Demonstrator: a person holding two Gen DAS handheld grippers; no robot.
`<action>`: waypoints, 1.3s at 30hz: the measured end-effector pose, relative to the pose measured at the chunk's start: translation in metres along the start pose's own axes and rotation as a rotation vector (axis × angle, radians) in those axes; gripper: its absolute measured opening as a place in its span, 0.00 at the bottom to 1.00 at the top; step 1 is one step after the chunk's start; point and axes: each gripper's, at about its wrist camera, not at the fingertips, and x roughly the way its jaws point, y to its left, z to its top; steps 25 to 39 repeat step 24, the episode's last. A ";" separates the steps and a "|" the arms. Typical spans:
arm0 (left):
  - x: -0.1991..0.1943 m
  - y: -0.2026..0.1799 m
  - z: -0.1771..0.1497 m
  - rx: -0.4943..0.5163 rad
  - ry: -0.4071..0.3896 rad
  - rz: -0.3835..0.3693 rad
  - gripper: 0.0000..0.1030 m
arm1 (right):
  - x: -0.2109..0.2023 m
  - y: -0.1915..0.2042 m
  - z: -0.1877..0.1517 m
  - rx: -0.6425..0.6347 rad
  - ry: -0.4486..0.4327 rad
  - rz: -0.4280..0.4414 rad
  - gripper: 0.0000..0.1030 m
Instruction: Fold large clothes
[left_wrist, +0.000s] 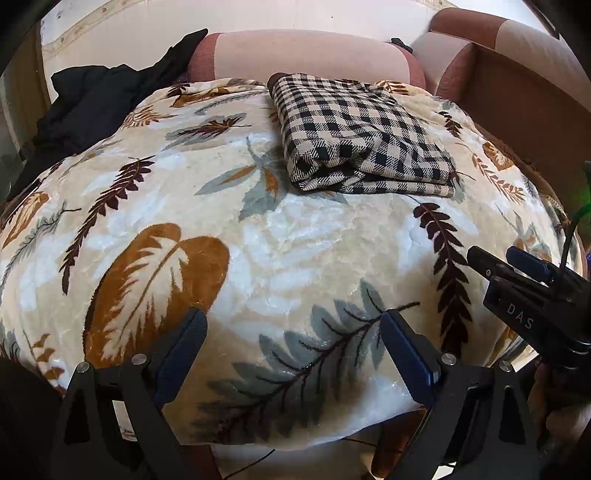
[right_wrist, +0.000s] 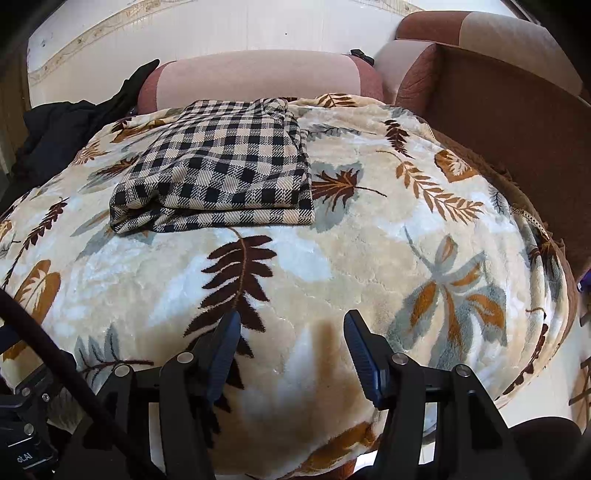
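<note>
In the left wrist view, our left tongs (left_wrist: 291, 332) gape empty at the bottom; one folded checked garment (left_wrist: 354, 136) lies upper center on the leaf blanket (left_wrist: 295, 251), bare blanket between. In the right wrist view, our right tongs (right_wrist: 291, 332) gape empty; the garment (right_wrist: 221, 166) sits upper left.

"DAS" on the right gripper (left_wrist: 496, 266)

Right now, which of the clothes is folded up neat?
The checked garment, black and beige squares, lies folded flat on the leaf-print blanket. The black clothes sit crumpled in a heap at the blanket's far left edge.
</note>
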 end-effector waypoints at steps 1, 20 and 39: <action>0.001 0.000 0.000 0.000 0.002 -0.001 0.92 | 0.000 0.000 0.000 -0.001 -0.001 -0.001 0.61; 0.007 0.003 -0.002 0.006 0.023 -0.026 0.92 | 0.000 0.007 -0.002 -0.026 -0.008 -0.009 0.62; 0.006 0.002 -0.003 0.016 0.014 -0.009 0.92 | 0.001 0.007 -0.002 -0.023 -0.006 -0.007 0.62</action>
